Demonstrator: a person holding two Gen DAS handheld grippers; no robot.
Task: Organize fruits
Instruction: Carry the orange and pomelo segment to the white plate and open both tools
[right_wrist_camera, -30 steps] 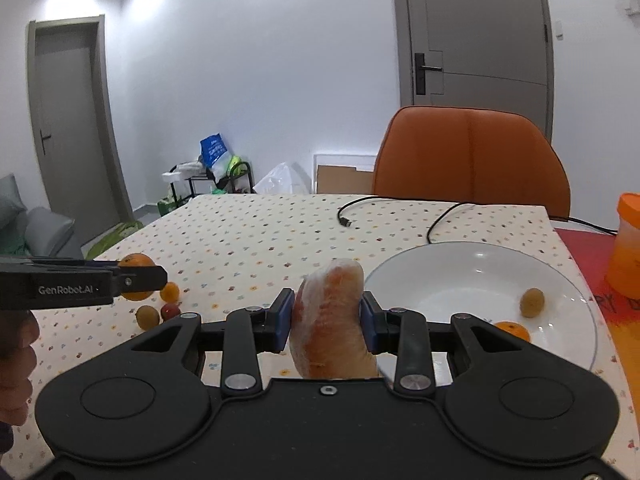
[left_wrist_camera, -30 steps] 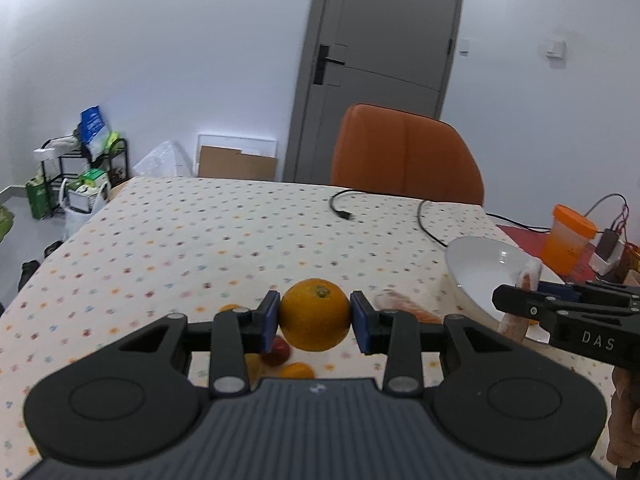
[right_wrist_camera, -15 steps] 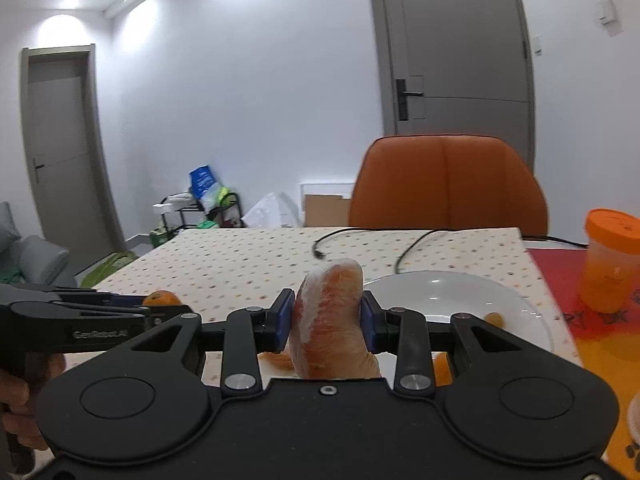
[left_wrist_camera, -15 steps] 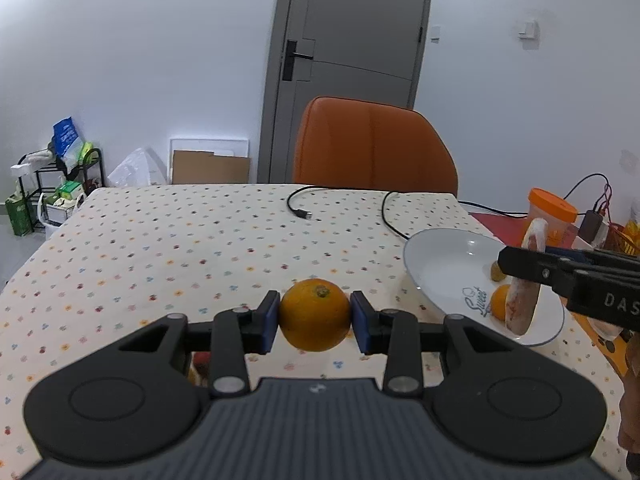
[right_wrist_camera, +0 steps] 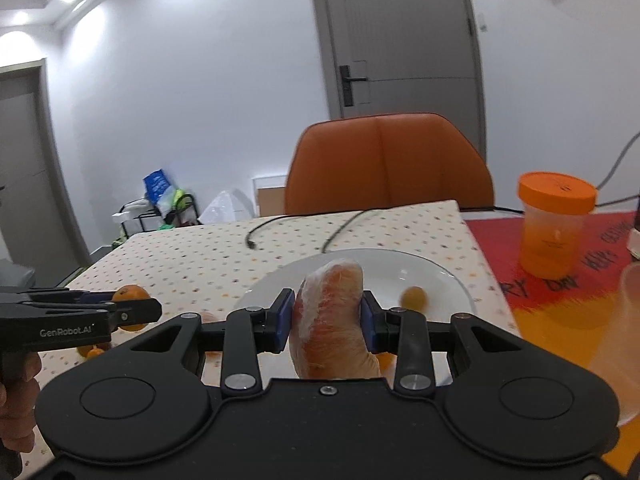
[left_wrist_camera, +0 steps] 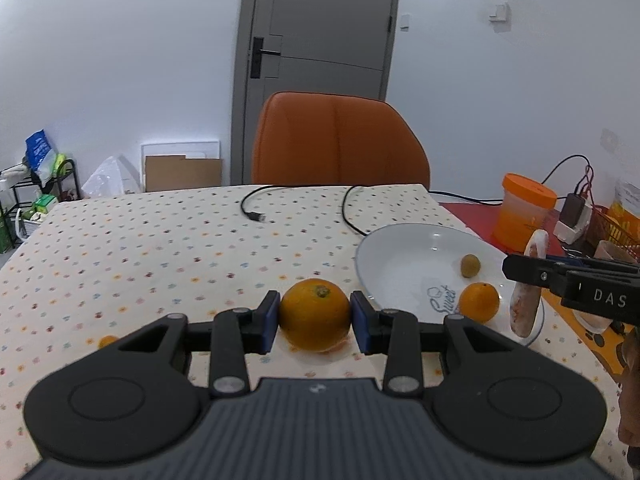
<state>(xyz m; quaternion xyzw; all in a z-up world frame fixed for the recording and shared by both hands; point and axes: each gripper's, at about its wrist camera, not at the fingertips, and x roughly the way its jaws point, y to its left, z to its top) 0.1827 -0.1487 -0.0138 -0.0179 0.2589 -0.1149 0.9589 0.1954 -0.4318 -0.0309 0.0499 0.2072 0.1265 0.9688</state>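
Observation:
My left gripper (left_wrist_camera: 315, 315) is shut on a large orange (left_wrist_camera: 315, 314), held above the dotted tablecloth just left of the white plate (left_wrist_camera: 404, 256). On the plate lie a small orange (left_wrist_camera: 479, 302) and a brownish kiwi-like fruit (left_wrist_camera: 470, 265). My right gripper (right_wrist_camera: 329, 314) is shut on a plastic-wrapped carrot (right_wrist_camera: 330, 312), upright over the plate's near rim (right_wrist_camera: 272, 280); from the left wrist view the carrot (left_wrist_camera: 526, 308) hangs at the plate's right edge. Small fruits (right_wrist_camera: 91, 350) lie on the table at the left, and one (left_wrist_camera: 107, 340) shows behind my left gripper's body.
An orange chair (left_wrist_camera: 340, 140) stands at the table's far side. Two black cables (left_wrist_camera: 256, 208) cross the cloth behind the plate. An orange-lidded jar (right_wrist_camera: 554, 224) sits on a red mat to the right, with a charger and a basket (left_wrist_camera: 622, 228) beyond.
Both grippers have swung right toward the plate, each keeping its hold. The carrot now hangs over the plate's near rim, and the plate looks closer in both views.

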